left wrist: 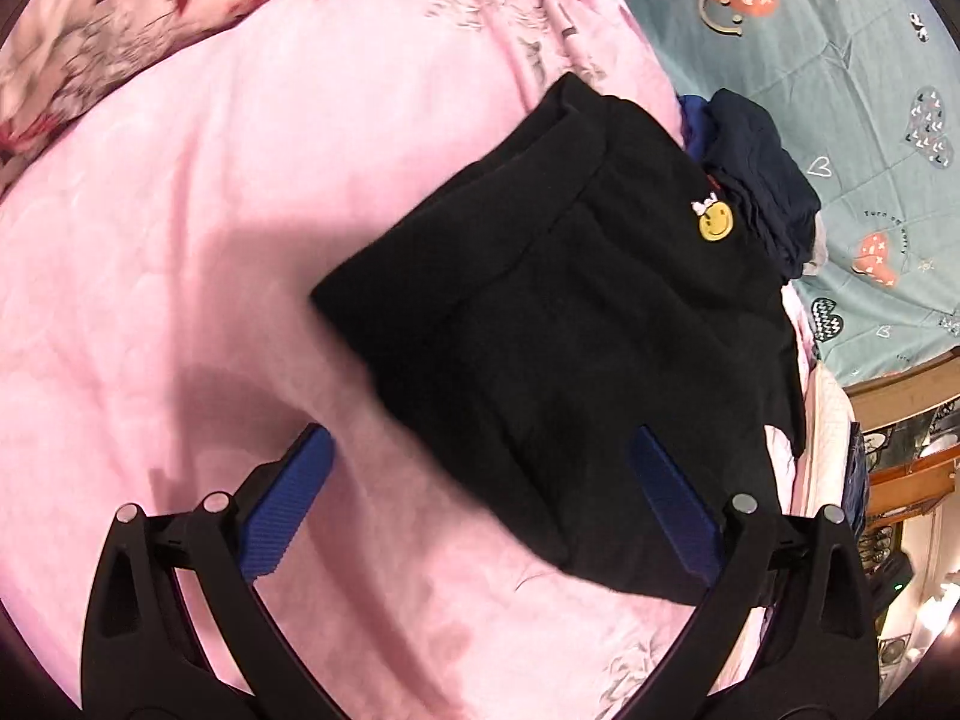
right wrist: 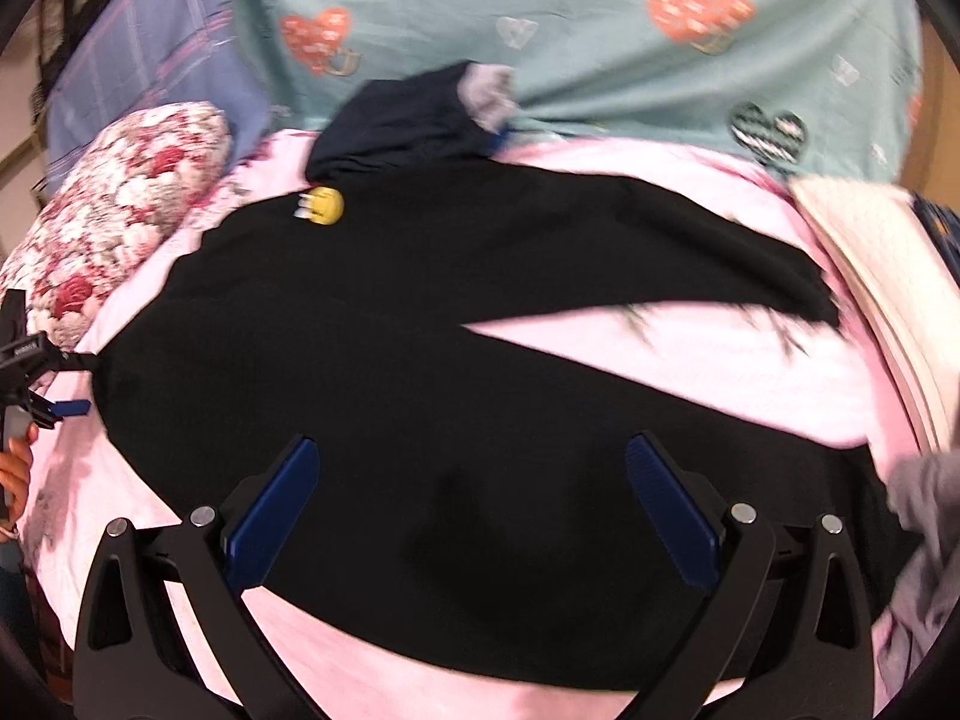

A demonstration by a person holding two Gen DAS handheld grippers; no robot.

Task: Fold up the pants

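Note:
Black pants with a yellow smiley patch lie flat on a pink quilt. In the right wrist view the pants spread with both legs apart in a V, the patch near the waist. My left gripper is open, hovering above the waist end, holding nothing. It also shows at the left edge of the right wrist view, beside the waistband. My right gripper is open above the near leg, empty.
A dark navy garment is bunched past the waist, also in the right wrist view. A floral pillow lies at the left. A teal heart-print sheet covers the far side. A grey cloth lies at the right.

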